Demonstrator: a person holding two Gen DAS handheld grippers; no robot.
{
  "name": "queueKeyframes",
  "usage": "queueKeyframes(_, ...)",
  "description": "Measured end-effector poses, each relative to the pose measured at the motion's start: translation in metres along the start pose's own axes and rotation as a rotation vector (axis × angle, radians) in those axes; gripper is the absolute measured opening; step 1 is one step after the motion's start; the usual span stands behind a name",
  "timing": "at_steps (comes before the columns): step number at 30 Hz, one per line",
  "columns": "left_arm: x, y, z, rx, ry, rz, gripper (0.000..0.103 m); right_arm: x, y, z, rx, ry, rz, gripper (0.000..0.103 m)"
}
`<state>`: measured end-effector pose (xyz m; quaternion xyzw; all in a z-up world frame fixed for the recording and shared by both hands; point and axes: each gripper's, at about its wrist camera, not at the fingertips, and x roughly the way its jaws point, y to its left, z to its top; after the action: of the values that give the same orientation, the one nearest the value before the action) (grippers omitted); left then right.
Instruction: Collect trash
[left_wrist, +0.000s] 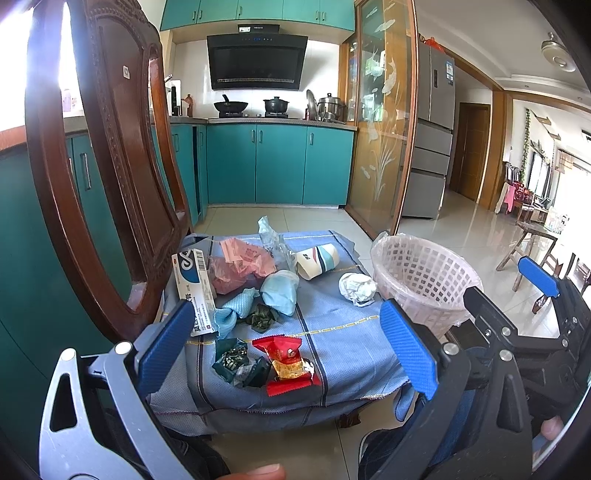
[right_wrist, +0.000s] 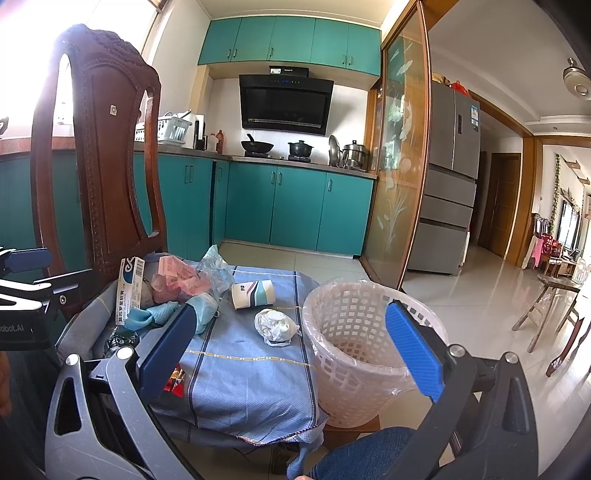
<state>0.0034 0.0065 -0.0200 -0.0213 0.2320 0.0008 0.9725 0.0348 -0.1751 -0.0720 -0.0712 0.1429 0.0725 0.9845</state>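
**Both claws spread wide over a littered cloth, basket at the right edge**

A blue striped cloth (left_wrist: 332, 332) covers a low surface, hemmed in on the left by a carved wooden chair (left_wrist: 110, 166). Tiled floor (left_wrist: 443, 236) lies open beyond and to the right. A white lattice basket (right_wrist: 354, 354) with a clear liner stands at the cloth's right edge.

The left gripper (left_wrist: 288, 354) hangs with its blue pads far apart and empty, the red wrapper (left_wrist: 286, 363) and dark green wrapper (left_wrist: 236, 363) lying between them on the near cloth. The right gripper (right_wrist: 295, 350) is likewise wide open, holding nothing, framing the crumpled white paper (right_wrist: 275, 325) just beside the basket.

Farther back lie a striped paper cup (left_wrist: 319, 261) on its side, pale blue masks (left_wrist: 280, 291), a pink bag (left_wrist: 243, 266) and a white medicine box (left_wrist: 194, 291) against the chair.
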Motion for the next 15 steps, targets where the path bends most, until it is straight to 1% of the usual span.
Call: queueKeyframes(15,0.0047,-0.0001,0.0042,0.0,0.016,-0.001,0.1,0.0039,-0.0046,0.0001,0.015,0.014,-0.002,0.1)
